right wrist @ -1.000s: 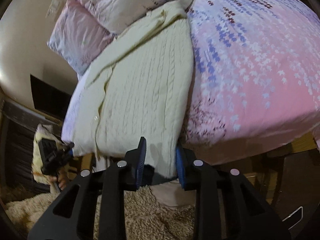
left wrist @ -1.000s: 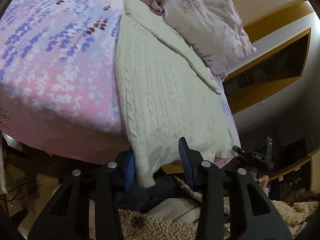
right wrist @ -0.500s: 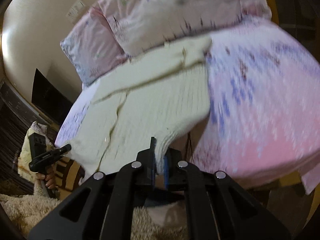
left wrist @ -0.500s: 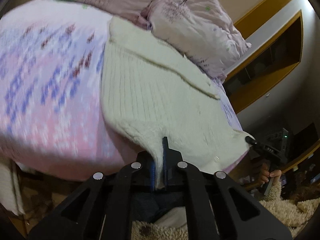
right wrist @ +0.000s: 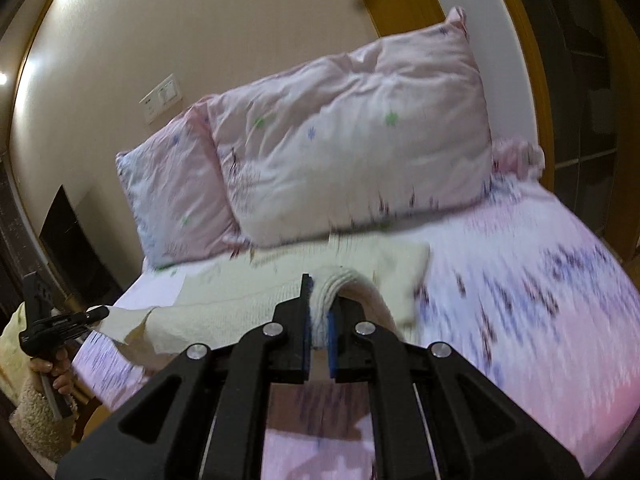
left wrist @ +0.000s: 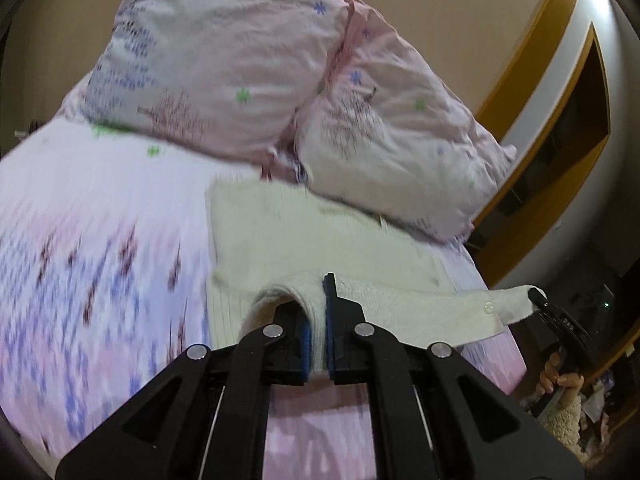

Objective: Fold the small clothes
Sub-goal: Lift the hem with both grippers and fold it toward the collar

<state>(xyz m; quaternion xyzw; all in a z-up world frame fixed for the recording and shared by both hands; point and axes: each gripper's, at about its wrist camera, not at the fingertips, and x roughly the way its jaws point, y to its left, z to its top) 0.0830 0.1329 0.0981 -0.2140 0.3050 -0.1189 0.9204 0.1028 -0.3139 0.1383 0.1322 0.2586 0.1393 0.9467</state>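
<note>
A cream cable-knit sweater [left wrist: 304,232] lies on the pink floral bed, its top near the pillows. My left gripper [left wrist: 317,320] is shut on the sweater's lower hem and holds it lifted above the bed, folded back over the body. My right gripper [right wrist: 319,312] is shut on the hem too [right wrist: 340,280], also raised. In the left wrist view the other gripper [left wrist: 560,320] pinches a far corner of the hem. In the right wrist view the other gripper [right wrist: 60,320] holds the opposite corner.
Two pink pillows [left wrist: 256,64] [right wrist: 352,132] lean against the wall at the head of the bed. The pink floral bedspread [left wrist: 80,240] [right wrist: 540,280] stretches beside the sweater. A wooden frame [left wrist: 540,140] and dark shelves stand beside the bed.
Both grippers closed on the sweater's hanging hem, then lifted it and carried it forward over the bed toward the pillows. The lower part now folds over the body.
</note>
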